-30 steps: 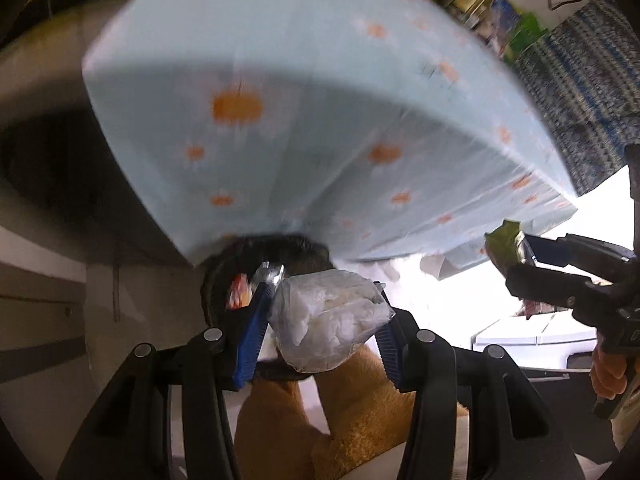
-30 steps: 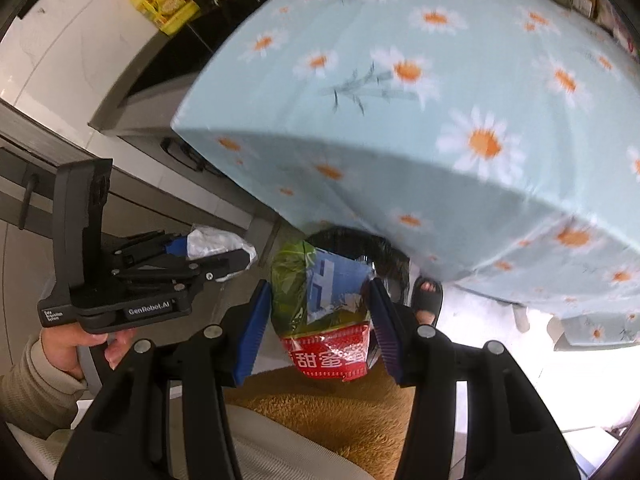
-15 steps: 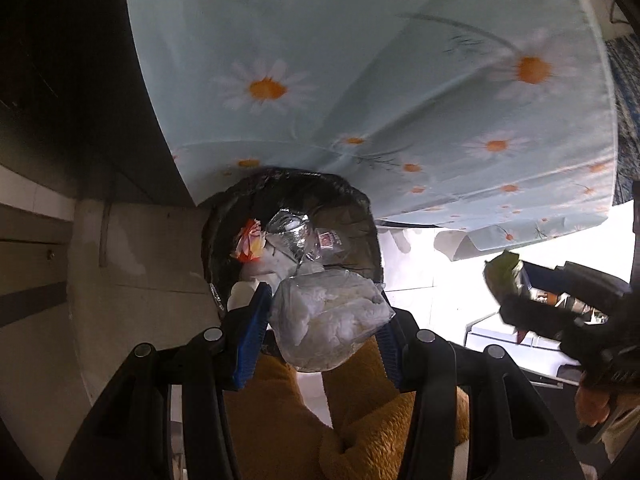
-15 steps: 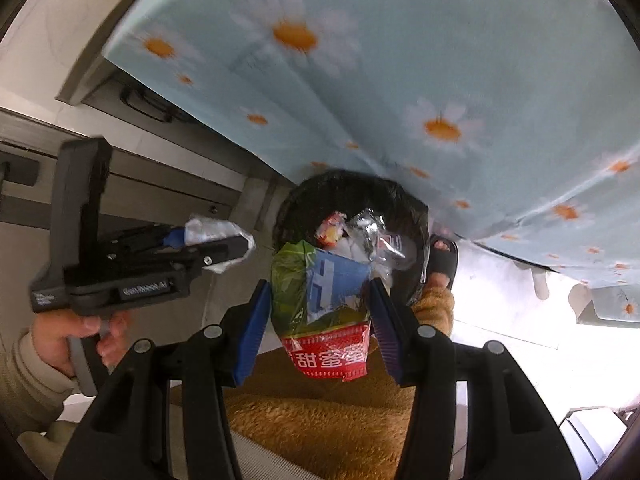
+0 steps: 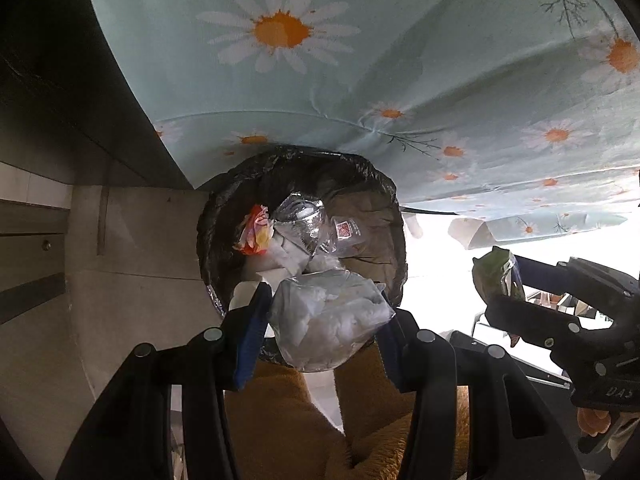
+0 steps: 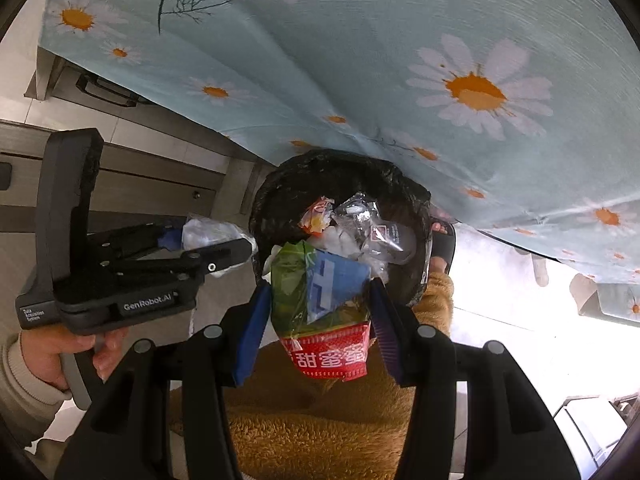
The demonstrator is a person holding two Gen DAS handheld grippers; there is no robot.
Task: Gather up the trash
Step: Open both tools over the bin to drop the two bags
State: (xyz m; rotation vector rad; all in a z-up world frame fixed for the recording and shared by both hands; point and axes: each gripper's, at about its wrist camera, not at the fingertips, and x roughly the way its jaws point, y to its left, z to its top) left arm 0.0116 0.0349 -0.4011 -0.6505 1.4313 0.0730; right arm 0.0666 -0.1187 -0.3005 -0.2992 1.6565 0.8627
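Several wrappers already lie in the black-lined round bin (image 5: 384, 188). The left gripper (image 5: 324, 320) pinches a clear bag of white tissue (image 5: 332, 320), the right gripper (image 6: 316, 308) a green-and-red snack packet (image 6: 320, 304); both remain undropped.

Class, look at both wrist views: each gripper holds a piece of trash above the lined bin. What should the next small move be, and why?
Probably open the left gripper to drop its clear bag. That bag hangs over the near rim of the black-lined bin, which already holds wrappers. The right gripper, clamped on the snack packet, could follow.
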